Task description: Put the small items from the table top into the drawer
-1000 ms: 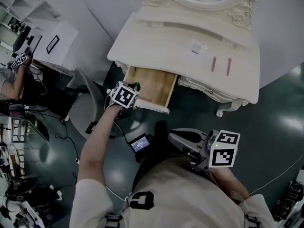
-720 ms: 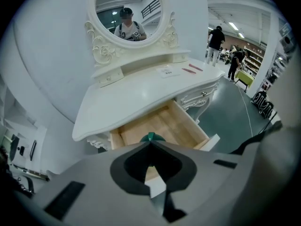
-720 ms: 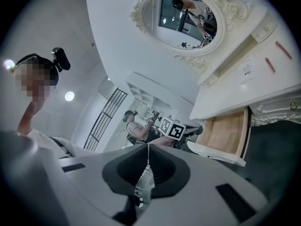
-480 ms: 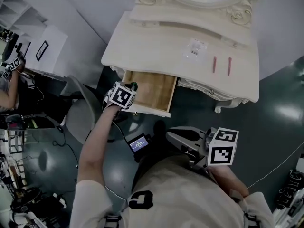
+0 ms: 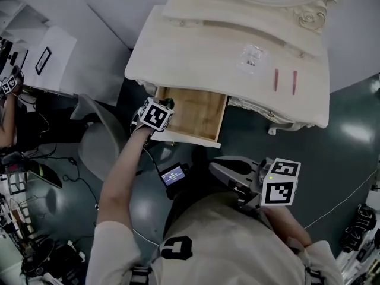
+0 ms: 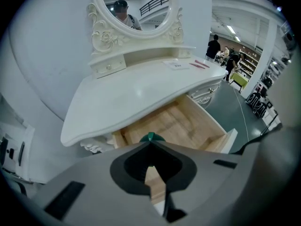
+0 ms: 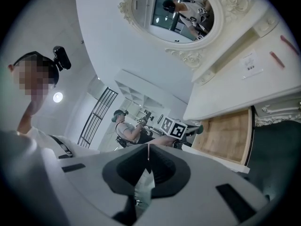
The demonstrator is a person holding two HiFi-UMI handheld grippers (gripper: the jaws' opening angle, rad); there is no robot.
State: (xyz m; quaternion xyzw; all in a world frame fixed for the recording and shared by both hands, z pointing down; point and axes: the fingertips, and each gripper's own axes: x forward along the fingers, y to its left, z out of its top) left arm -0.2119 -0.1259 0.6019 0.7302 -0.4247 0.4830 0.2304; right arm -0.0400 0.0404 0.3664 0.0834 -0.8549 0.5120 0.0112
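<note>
The drawer (image 5: 199,113) stood open and bare, ready for the packet (image 5: 252,57) and two red sticks (image 5: 276,79) lying on the worktop (image 5: 178,58). The left gripper (image 5: 168,107), jaws pressed together on nothing, pointed steeply down at the drawer's left edge. The right gripper (image 5: 218,168), likewise closed and empty, was level near the body.

The table (image 5: 196,58) is white, its drawer (image 5: 196,111) pale wood-grained.

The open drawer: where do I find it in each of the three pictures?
Head view: drawer at centre, under the table's front edge.
Left gripper view: drawer at lower middle, just beyond the jaws.
Right gripper view: drawer right of centre, tilted.
Shared landmark: the two pink sticks on the table top.
</note>
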